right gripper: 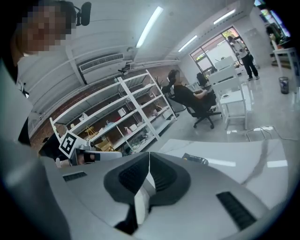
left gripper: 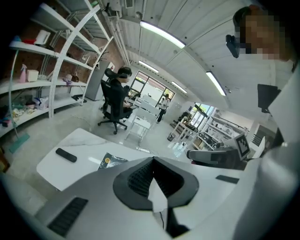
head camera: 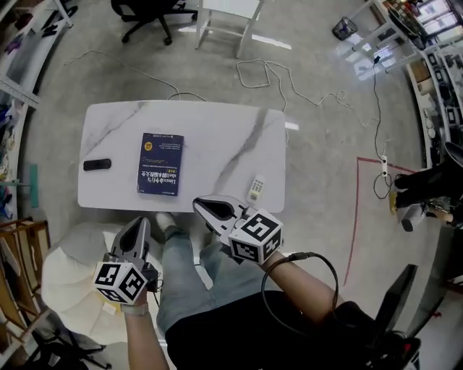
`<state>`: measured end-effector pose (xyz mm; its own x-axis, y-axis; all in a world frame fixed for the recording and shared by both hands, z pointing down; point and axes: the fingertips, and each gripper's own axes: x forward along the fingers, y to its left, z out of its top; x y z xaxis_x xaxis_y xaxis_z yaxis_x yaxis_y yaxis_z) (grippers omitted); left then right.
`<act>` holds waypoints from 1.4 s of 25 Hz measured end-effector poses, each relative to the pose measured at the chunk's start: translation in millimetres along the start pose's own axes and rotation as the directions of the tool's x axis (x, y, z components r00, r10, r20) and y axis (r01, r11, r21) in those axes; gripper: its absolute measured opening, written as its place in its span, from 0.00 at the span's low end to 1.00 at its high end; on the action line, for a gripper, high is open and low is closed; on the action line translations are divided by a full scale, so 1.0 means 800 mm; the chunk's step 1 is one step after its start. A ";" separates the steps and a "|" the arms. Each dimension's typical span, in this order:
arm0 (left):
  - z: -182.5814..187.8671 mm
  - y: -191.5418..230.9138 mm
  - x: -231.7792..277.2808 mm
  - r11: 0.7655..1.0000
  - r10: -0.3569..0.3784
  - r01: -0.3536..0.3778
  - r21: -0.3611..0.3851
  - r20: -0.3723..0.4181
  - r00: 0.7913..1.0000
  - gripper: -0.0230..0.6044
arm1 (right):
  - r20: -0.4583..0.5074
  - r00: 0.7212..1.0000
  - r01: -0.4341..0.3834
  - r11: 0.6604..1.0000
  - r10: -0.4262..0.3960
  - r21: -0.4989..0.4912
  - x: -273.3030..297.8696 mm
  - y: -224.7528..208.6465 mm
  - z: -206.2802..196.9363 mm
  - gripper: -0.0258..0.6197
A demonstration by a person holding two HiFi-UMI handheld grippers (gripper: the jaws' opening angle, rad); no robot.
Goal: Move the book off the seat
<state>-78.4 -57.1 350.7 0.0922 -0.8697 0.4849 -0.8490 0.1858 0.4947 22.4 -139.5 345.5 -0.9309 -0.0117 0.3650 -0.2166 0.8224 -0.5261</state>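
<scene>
A dark blue book [head camera: 160, 163] lies flat on the white marble table [head camera: 217, 137], left of its middle. It also shows in the left gripper view as the book [left gripper: 111, 161] and in the right gripper view as the book [right gripper: 194, 159]. My left gripper [head camera: 141, 224] hangs above the cream seat [head camera: 69, 278], short of the table's near edge, jaws shut and empty [left gripper: 152, 161]. My right gripper [head camera: 199, 206] is over the person's lap by the table's near edge. It is shut too, with nothing held [right gripper: 149, 154].
A black remote [head camera: 97, 165] lies at the table's left end and a white remote [head camera: 256, 188] near its front right corner. Cables [head camera: 289, 79] trail over the floor beyond. An office chair [head camera: 148, 14] and a white stool [head camera: 228, 18] stand behind the table, and a wooden rack [head camera: 18, 260] at the left.
</scene>
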 end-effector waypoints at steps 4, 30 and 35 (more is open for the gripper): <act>0.042 -0.035 -0.020 0.999 -0.030 0.031 -0.023 0.028 0.999 0.04 | 0.042 0.999 0.019 1.000 -0.019 0.002 -0.025 0.015 0.046 0.06; 0.227 -0.244 -0.018 0.913 -0.364 0.369 0.172 -0.066 0.929 0.04 | 0.283 0.955 0.119 0.989 -0.090 -0.087 -0.116 0.118 0.283 0.06; 0.260 -0.270 -0.018 0.887 -0.418 0.419 0.195 -0.044 0.907 0.04 | 0.355 0.928 0.151 0.985 -0.111 -0.088 -0.136 0.126 0.316 0.06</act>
<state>-4.7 -179.5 86.8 0.4619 -0.8464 0.2650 -0.8160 -0.2884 0.5010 27.8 -199.6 58.4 -0.9445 -0.3041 0.1244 -0.3283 0.8579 -0.3953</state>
